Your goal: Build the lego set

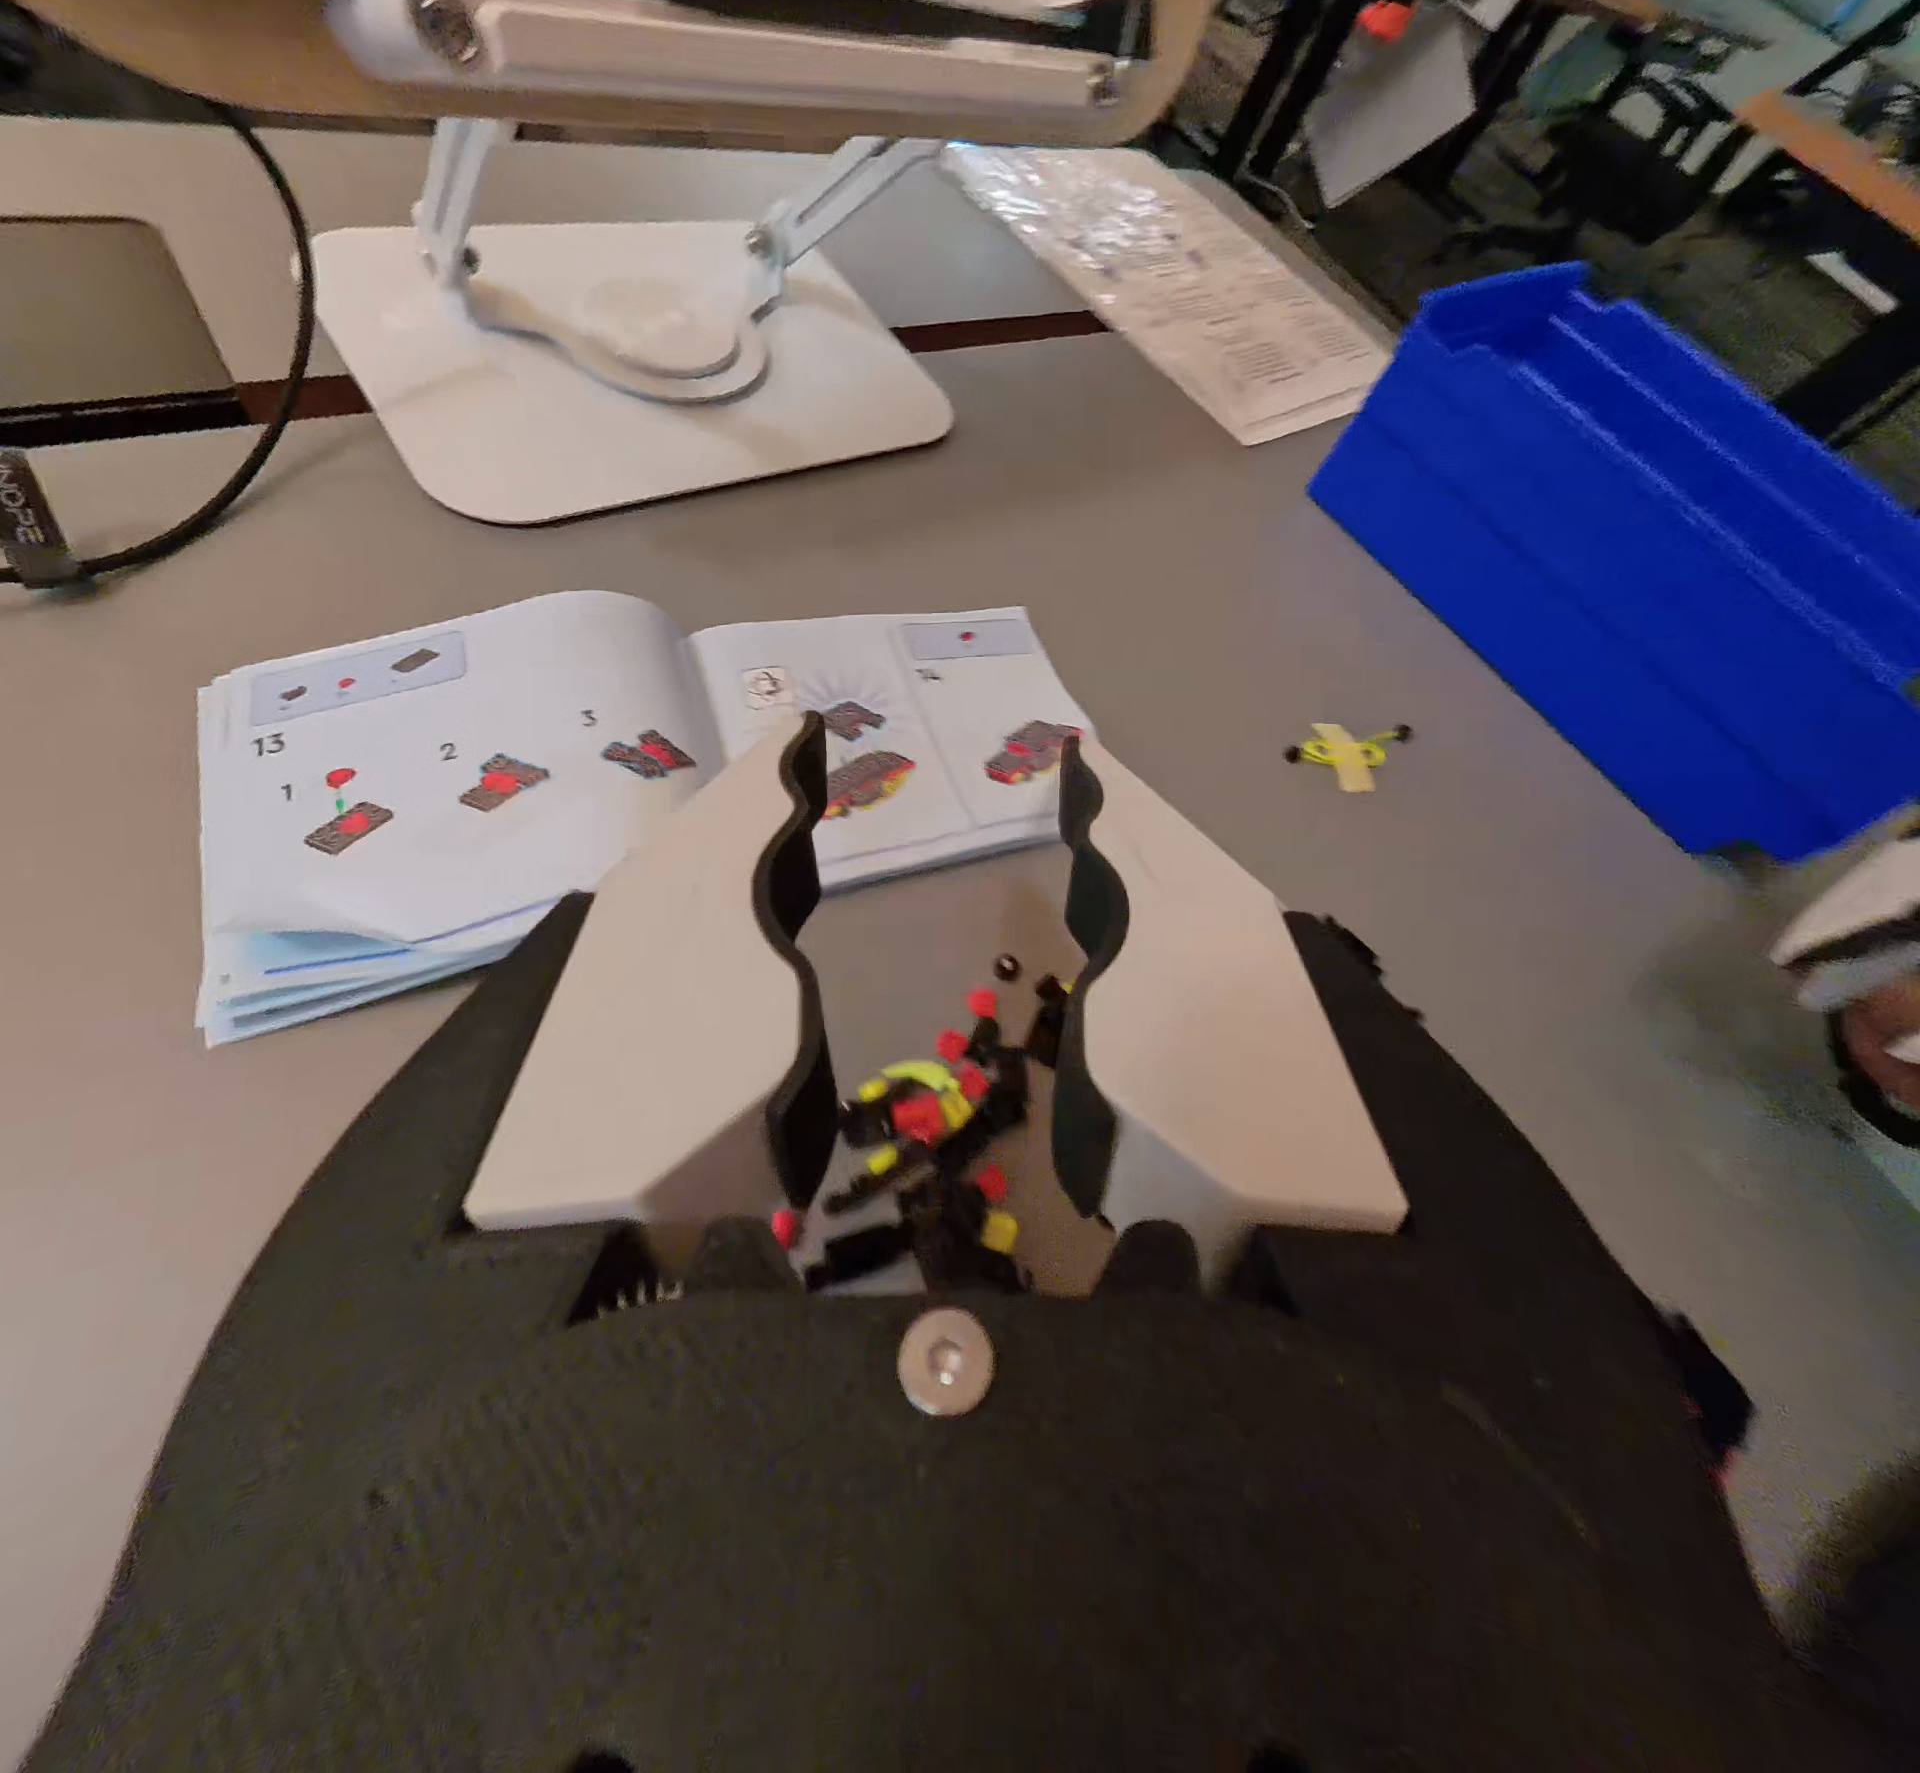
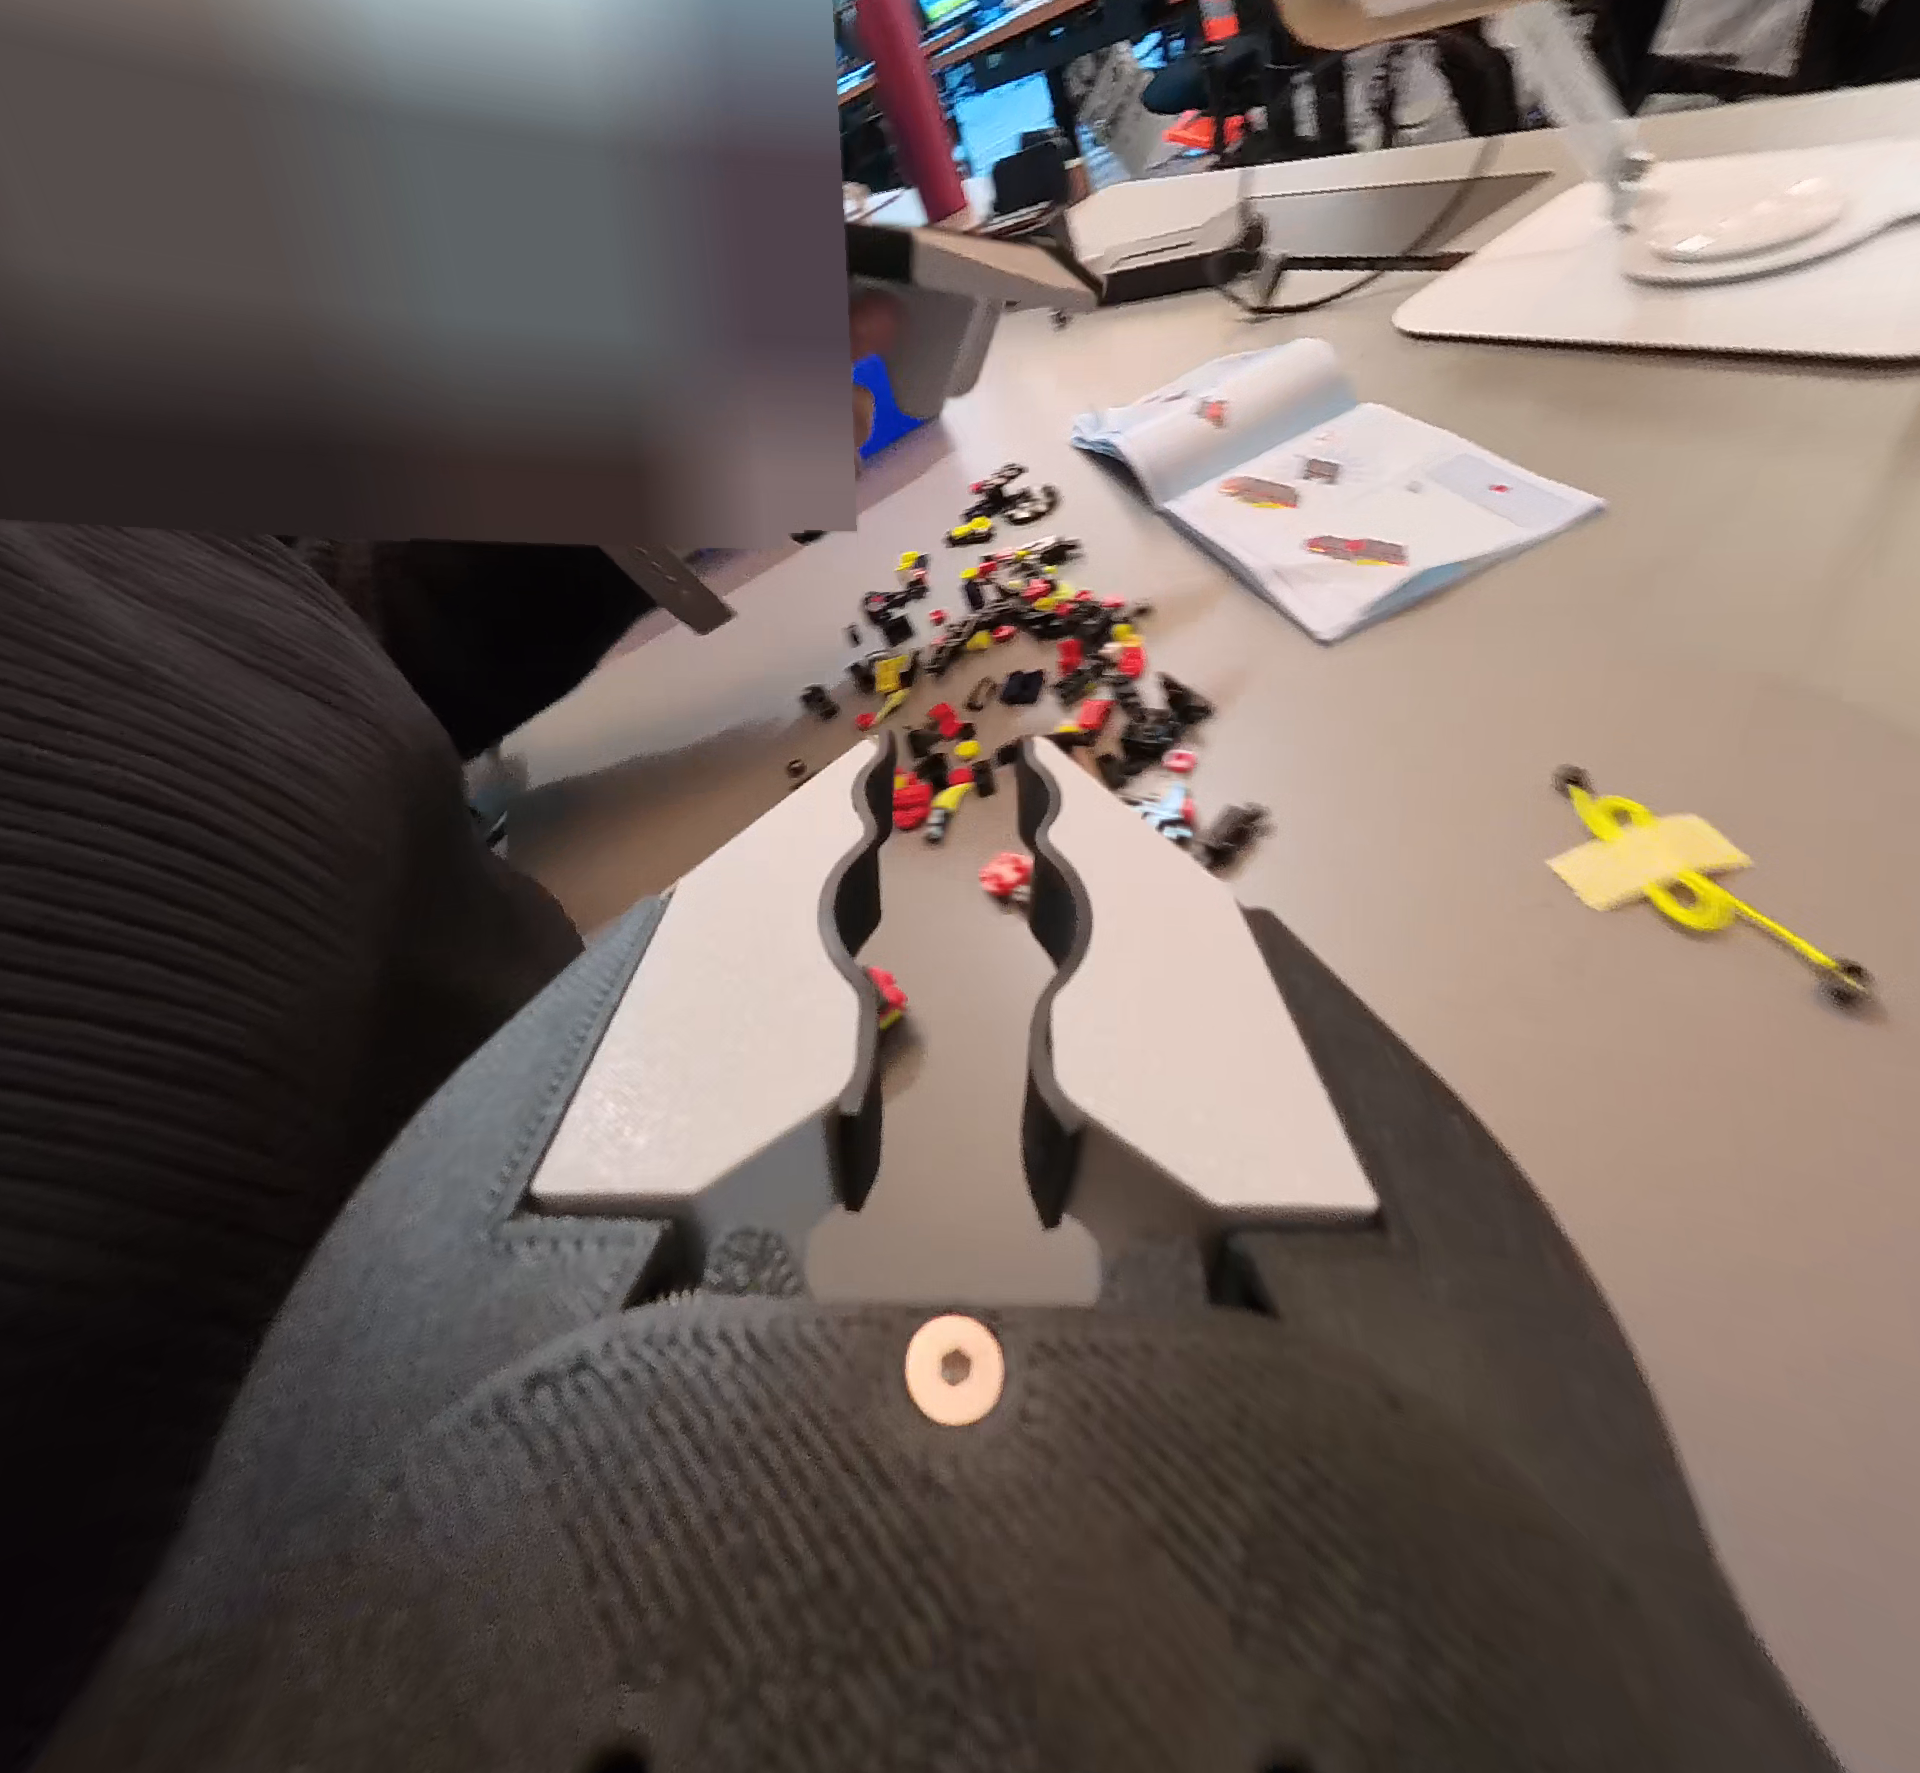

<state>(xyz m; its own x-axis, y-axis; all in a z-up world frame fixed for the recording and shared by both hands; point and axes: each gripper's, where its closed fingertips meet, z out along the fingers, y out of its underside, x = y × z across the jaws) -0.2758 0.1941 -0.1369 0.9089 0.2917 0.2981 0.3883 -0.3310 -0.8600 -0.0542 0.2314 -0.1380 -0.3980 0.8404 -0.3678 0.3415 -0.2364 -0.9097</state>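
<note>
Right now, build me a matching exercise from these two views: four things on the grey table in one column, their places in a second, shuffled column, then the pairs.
Things
1. Open paper instruction booklet
2. Blue plastic bin
3. Yellow elastic cord under a tape strip
4. Pile of small red, yellow and black toy bricks

Places
A. Alone on bare table between booklet and bin
B. Beneath the open left tongs
C. At the table's right edge
D. In front of the flat white stand base

Pairs: 1-D, 2-C, 3-A, 4-B

Red, yellow and black bricks (image 2: 1023, 643); pale-blue booklet (image 1: 468, 788); blue bin (image 1: 1621, 580); grey table (image 1: 1195, 560).
</note>
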